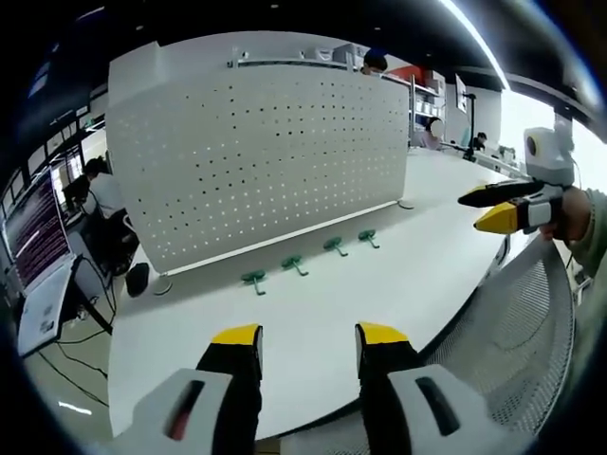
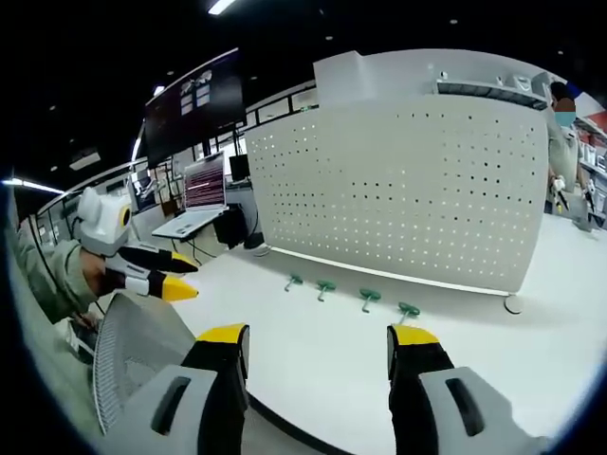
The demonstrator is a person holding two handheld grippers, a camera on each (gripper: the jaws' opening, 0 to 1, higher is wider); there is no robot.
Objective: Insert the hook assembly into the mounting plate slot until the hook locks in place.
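While both tools are held back from the table edge, no hook has yet been taken up. Four green hooks (image 1: 308, 254) are seen lying in a row on the white table (image 1: 285, 322), just in front of the foot of the upright pegboard (image 1: 266, 161); the row runs parallel to the board. The left gripper (image 1: 308, 341) is seen with jaws apart and nothing between them, as is the right gripper (image 2: 318, 346). From each tool the hooks lie straight ahead and well apart. It cannot be told which hand is nearer. A mesh chair back (image 2: 133, 351) stands at the table edge, between the person and the hooks.
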